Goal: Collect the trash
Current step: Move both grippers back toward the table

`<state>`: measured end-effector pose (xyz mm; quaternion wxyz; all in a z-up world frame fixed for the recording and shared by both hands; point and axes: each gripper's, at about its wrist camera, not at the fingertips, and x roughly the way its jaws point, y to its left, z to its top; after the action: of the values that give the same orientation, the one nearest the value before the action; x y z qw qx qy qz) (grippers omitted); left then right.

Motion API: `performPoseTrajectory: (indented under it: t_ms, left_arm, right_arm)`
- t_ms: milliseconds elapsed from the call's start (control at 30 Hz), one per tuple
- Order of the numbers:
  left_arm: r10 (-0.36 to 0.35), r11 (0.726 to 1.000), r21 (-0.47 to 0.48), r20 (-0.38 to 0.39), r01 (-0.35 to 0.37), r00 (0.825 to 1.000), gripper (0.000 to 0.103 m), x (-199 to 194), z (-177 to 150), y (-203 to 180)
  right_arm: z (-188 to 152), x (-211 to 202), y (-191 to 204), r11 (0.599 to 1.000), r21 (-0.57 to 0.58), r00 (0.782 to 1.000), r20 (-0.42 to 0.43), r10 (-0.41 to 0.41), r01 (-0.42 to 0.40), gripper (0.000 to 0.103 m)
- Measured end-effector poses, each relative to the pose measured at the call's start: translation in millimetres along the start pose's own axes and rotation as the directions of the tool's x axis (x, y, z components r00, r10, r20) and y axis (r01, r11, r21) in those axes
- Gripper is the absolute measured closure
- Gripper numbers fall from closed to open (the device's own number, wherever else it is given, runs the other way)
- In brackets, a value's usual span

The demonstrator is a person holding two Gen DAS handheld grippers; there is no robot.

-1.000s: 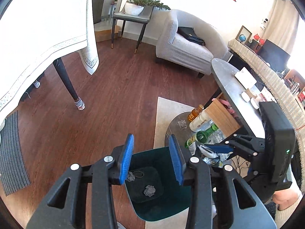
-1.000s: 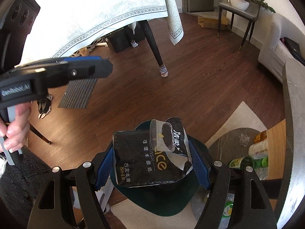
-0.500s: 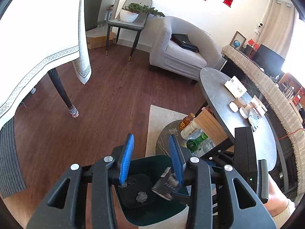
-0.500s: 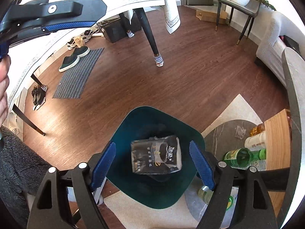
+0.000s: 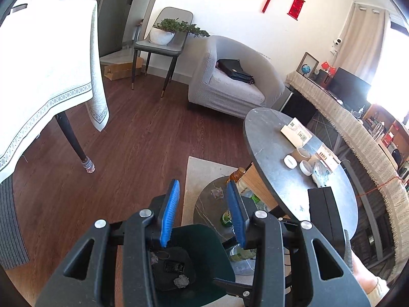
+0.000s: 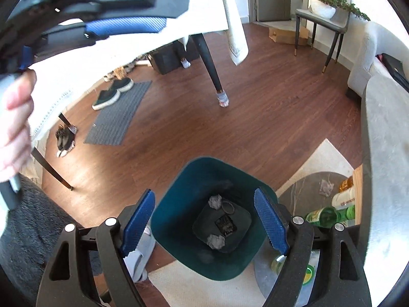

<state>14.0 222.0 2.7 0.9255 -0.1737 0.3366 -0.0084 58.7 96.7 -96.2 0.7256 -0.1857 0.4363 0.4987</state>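
The right gripper (image 6: 204, 226) hangs over a dark green bin (image 6: 179, 192), its blue jaws spread wide and empty, with the bin's mouth showing between them. At the bottom of the bin lie a black packet (image 6: 226, 226), two crumpled grey paper balls (image 6: 215, 241) and a thin ring.

The left gripper (image 5: 203, 211) hangs just beside and above the same bin, its jaws only a narrow gap apart with nothing held between them. A person's hand (image 6: 15, 128) grips its handle.

Right of the bin, on a pale rug (image 6: 324, 156), sits a low round stone shelf (image 5: 204, 204) carrying a crumpled tissue (image 6: 326, 186), a green glass bottle (image 6: 329, 216) lying on its side, and other bottles. Above it spreads a grey round table (image 5: 268, 148) holding small boxes and white dishes.

Farther off, across bare wooden floor (image 5: 127, 153), stand a table draped in a white cloth (image 5: 46, 76), a grey armchair (image 5: 230, 87) with a black bag, and a side chair bearing a potted plant (image 5: 166, 30).
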Motion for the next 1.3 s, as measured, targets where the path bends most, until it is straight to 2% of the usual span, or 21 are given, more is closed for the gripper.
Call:
performPoseTrajectory:
  t_ms: [167, 433, 600, 700, 867, 1067, 1300]
  left_arm:
    - [-0.004, 1.0, 0.026, 0.036, 0.003, 0.999, 0.063, -3.2, 8.1, -15.0]
    - [-0.039, 0.998, 0.055, 0.084, 0.034, 0.996, 0.056, -5.2, 14.2, -40.8]
    - [-0.024, 0.995, 0.099, 0.091, 0.015, 0.996, 0.054, 2.3, 17.9, -58.8]
    - [-0.037, 0.994, 0.106, 0.086, 0.028, 0.996, 0.052, 8.8, 21.5, -68.4]
    - [-0.045, 0.99, 0.134, 0.077, 0.034, 0.996, 0.045, 22.5, 24.8, -86.3]
    - [-0.063, 0.987, 0.155, 0.058, 0.053, 0.996, 0.041, 39.9, 27.0, -107.7]
    - [-0.069, 0.982, 0.18, 0.029, 0.063, 0.997, 0.04, 62.3, 24.2, -129.3]
  right_arm:
    - [7.8, -23.5, 5.6, 1.0, -0.026, 0.998, 0.063, 0.012, -0.011, 0.037]
    - [5.6, -59.6, -14.2, 0.999, 0.011, 0.991, 0.132, -0.031, 0.03, 0.045]
    - [-0.4, -89.9, -43.0, 0.994, 0.071, 0.977, 0.191, -0.089, 0.077, 0.045]
    - [-5.7, -104.4, -59.7, 0.989, 0.111, 0.969, 0.219, -0.117, 0.094, 0.045]
    - [-13.3, -123.4, -80.1, 0.983, 0.141, 0.959, 0.243, -0.149, 0.117, 0.045]
    - [-25.8, -137.3, -100.4, 0.977, 0.167, 0.953, 0.248, -0.172, 0.133, 0.045]
    - [-42.9, -167.6, -129.5, 0.96, 0.219, 0.931, 0.28, -0.235, 0.177, 0.045]
